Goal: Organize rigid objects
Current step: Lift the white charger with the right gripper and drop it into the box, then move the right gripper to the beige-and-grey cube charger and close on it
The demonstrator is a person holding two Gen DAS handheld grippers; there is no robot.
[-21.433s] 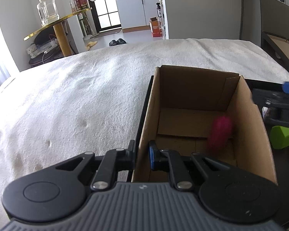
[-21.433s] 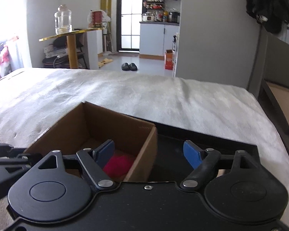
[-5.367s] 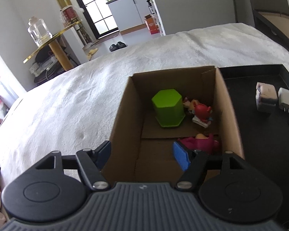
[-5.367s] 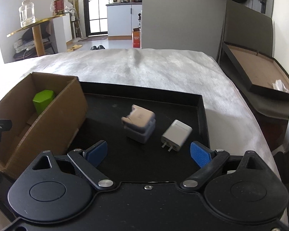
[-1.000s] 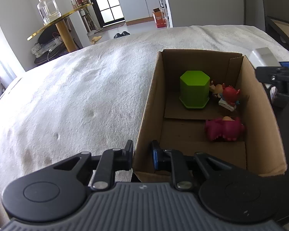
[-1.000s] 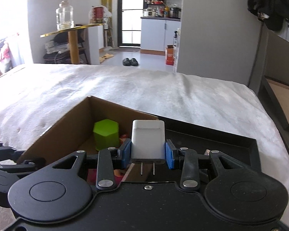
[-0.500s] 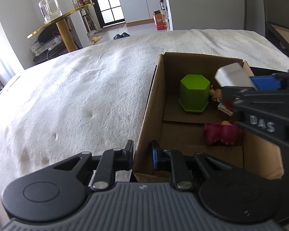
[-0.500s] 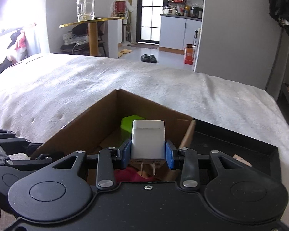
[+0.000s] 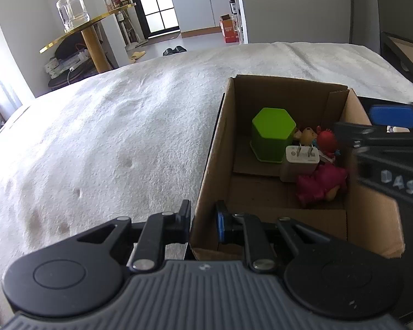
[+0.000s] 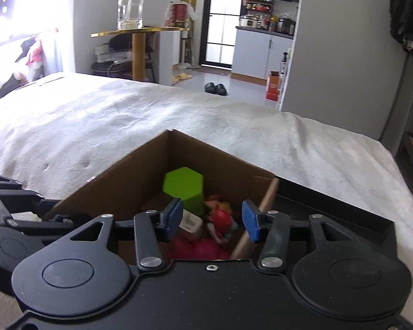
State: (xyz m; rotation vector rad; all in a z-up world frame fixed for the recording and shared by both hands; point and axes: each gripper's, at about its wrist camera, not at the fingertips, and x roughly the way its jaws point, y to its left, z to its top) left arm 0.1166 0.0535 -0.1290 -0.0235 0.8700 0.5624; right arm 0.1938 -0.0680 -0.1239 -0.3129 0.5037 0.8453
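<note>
White charger (image 9: 300, 162) in the cardboard box (image 9: 220, 148), prongs up, dropped among the toys.

Right gripper (image 10: 212, 221) above the box with jaws released and nothing between them; left gripper (image 9: 203, 221) with jaws clenched on the near-left wall of the box, pinning it in place. Charger leaning between the green hexagonal block (image 9: 272, 133) and the pink toy (image 9: 320, 184), touching both, red figurine (image 9: 326, 143) just behind. Box on the black tray (image 10: 330, 206), tray on the white bed cover (image 9: 110, 137). Best done by lifting the right jaws straight up and clear of the right wall before swinging out over the tray, keeping the left grip firm so the light box neither tips nor slides. Any objects left on the tray hidden from here.
</note>
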